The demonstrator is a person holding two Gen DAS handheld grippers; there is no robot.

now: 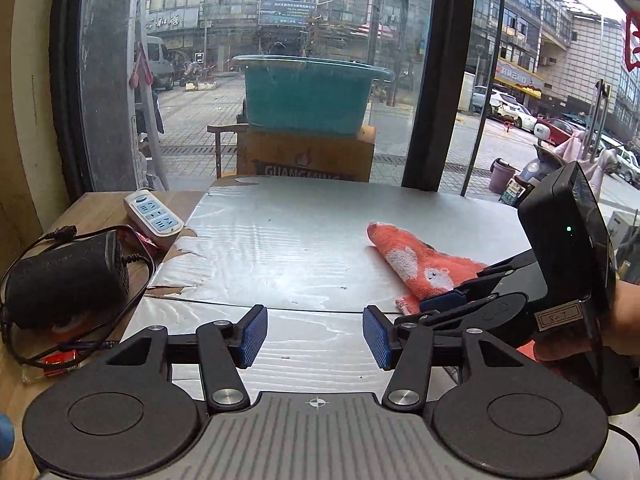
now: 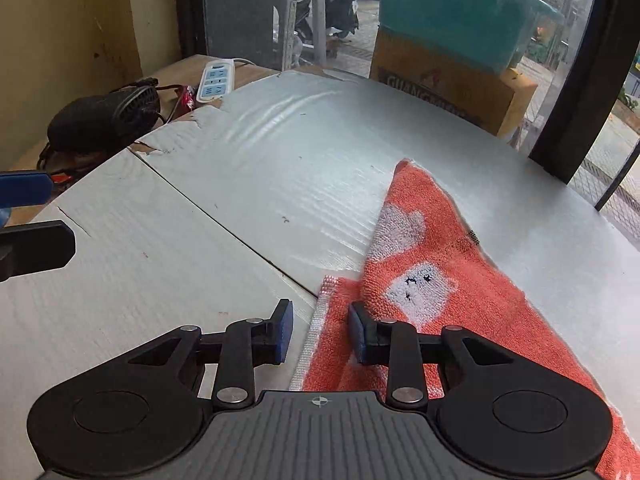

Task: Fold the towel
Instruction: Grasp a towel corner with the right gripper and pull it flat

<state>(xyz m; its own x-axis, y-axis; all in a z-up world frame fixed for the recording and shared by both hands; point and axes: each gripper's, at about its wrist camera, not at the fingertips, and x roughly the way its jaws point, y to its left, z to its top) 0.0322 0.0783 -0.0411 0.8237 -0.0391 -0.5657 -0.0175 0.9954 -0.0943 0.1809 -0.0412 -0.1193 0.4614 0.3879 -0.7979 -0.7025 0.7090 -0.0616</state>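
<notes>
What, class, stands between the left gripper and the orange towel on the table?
Nothing on the bare table; only the right gripper itself, which reaches in from the right over the towel's near end. The left gripper is open, over the bare surface left of the towel.

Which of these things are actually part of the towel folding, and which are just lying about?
Part of the job:
orange towel
left gripper
right gripper
grey table top

Lying about:
power strip
black charger
teal tub
cardboard box
</notes>
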